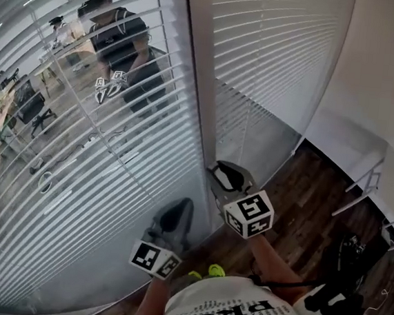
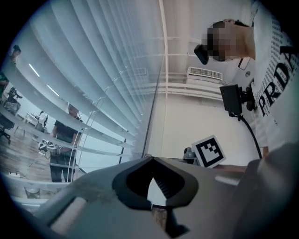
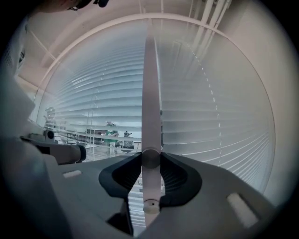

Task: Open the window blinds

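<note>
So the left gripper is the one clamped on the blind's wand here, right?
No, it is the right gripper that is clamped on the wand, as the right gripper view shows. The left gripper has its jaws together with nothing between them.

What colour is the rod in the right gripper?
The rod is white; the right gripper view shows it best.
</note>
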A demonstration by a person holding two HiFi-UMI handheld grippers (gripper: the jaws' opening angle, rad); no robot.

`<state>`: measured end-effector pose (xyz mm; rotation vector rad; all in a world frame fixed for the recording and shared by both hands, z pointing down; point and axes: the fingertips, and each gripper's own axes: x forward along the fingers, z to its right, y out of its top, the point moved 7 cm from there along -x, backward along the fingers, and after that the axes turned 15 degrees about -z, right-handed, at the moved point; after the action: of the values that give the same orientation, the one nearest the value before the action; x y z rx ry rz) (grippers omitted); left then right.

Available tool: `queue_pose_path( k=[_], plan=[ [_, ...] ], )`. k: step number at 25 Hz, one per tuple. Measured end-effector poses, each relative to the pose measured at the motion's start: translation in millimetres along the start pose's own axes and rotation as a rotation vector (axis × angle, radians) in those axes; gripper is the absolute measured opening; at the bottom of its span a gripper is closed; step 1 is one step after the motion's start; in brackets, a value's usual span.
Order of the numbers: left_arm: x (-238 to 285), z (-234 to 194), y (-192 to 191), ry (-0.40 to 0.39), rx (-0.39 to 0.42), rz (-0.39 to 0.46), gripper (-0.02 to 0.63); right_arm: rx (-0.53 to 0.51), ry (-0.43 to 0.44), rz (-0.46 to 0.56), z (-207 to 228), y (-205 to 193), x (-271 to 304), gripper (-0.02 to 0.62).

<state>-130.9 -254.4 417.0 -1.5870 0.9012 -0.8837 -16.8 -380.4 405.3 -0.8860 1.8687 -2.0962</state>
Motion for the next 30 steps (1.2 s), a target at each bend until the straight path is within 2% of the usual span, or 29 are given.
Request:
queue_pose_path(
  k=[17, 30],
  plan=[
    [-1, -10, 14, -0.002, -0.034, 0.039, -0.008, -0.019, -0.024, -0.047, 6, 11, 1, 0.121],
    [-6, -12, 7, 0.005, -0.041, 0.046, -0.009, -0.033, -0.029, -0.049, 1, 8, 2, 0.121]
  ],
)
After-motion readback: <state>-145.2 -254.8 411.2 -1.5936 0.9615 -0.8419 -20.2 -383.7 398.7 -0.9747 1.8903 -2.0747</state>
